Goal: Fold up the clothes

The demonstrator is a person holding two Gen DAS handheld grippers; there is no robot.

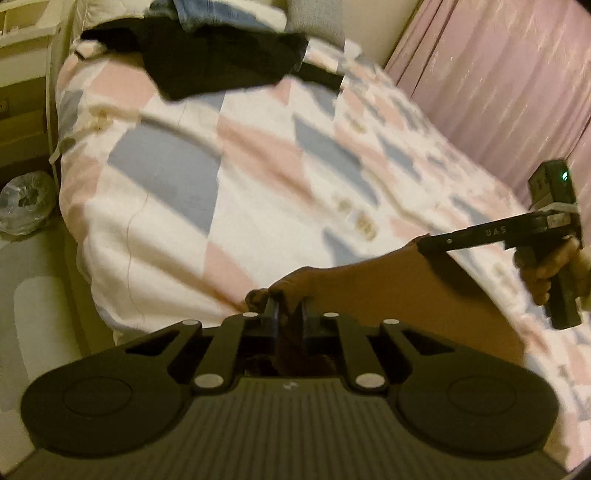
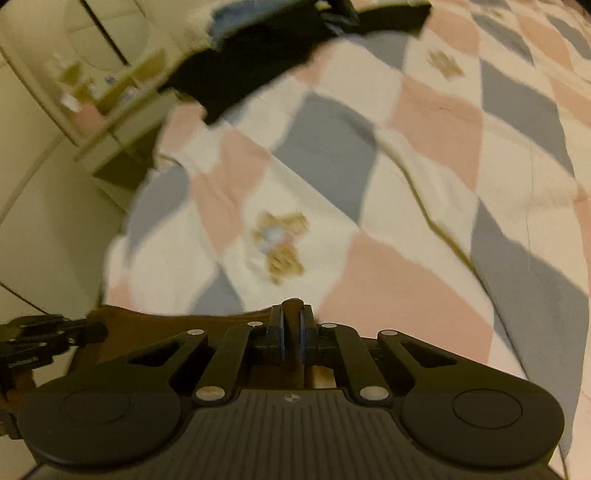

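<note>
A: Left wrist view: the left gripper [image 1: 289, 308] is clamped on one edge of a brown garment [image 1: 399, 291], its fingers [image 1: 272, 312] nearly together with cloth bunched between them.

B: And the other end?

A: The right gripper [image 2: 291, 317] pinches the same brown cloth, a fold of it standing up between the pads. A hand [image 1: 550, 273] holds that tool by its black handle at the right edge of the left wrist view.

B: Where does the garment lie?

A: Stretched between the two grippers, low over a bed [image 1: 229, 206] covered in a pink, grey and white diamond quilt.

B: Anything further out?

A: A heap of black clothes [image 1: 221, 59] with blue denim [image 1: 207, 13] on top sits at the far end of the bed. Pink curtains [image 1: 498, 81] hang along one side; a pale shelf unit [image 2: 92, 96] stands on the other, blurred.
</note>
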